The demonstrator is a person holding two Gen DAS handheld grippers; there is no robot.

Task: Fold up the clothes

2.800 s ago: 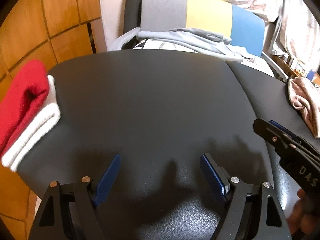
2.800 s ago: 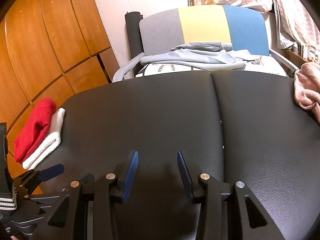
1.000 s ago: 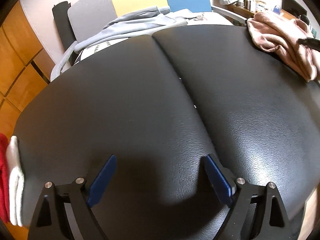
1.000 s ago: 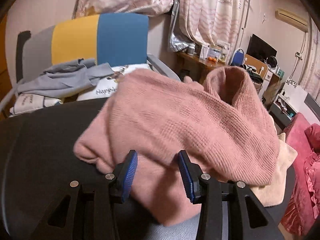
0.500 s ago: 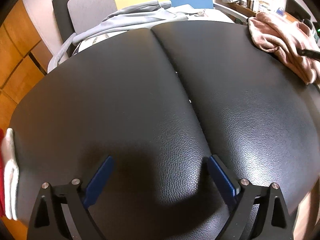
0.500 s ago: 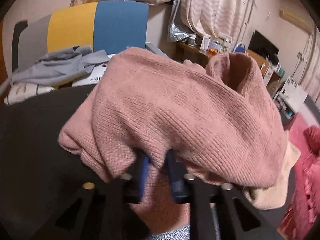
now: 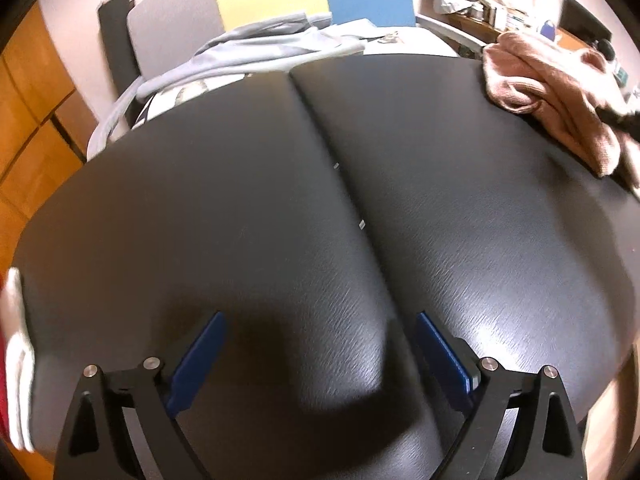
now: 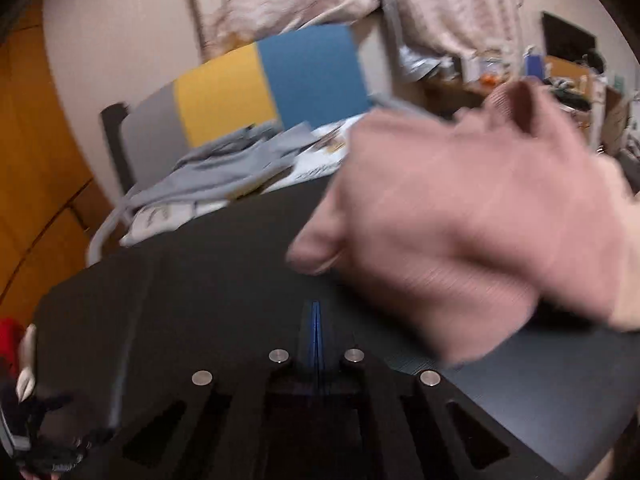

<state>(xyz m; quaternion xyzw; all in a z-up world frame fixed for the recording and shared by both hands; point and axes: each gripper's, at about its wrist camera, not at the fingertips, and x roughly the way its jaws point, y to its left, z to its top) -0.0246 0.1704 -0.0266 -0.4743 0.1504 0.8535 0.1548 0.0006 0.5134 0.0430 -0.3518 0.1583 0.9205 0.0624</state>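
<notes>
A grey, yellow and blue chair back (image 8: 256,92) stands against a pale wall (image 8: 120,52), beside wooden panelling (image 7: 28,120).

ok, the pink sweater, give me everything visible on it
The pink ribbed-knit sweater is a soft, crumpled heap, unfolded, lying at the far right of the black leather-look table. A ribbed tube, collar or cuff, stands up at its top. In the left wrist view the right tool sits against its edge; the right wrist view, blurred, shows that tool's pads together with no cloth visible between them.
</notes>
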